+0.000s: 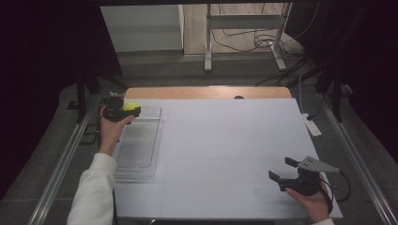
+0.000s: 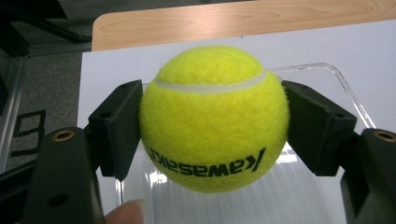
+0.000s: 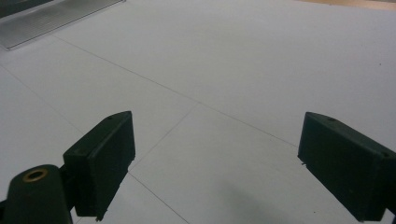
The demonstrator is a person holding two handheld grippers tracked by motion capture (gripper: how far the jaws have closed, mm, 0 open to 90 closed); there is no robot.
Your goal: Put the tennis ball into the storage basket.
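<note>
Above clear tray (image 1: 141,140), left gripper (image 1: 123,111) clamping tennis ball (image 2: 212,116), forearm outstretched

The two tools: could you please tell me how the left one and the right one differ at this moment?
The left tool is shut on a yellow tennis ball; the right tool is open and holds nothing. The left tool is above the clear tray at the far left; the right tool is over the near right of the white table. Both have black jaws.

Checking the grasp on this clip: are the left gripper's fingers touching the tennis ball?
Touching. The left gripper view shows both fingers of the left gripper pressed against opposite sides of the tennis ball, with no gap.
</note>
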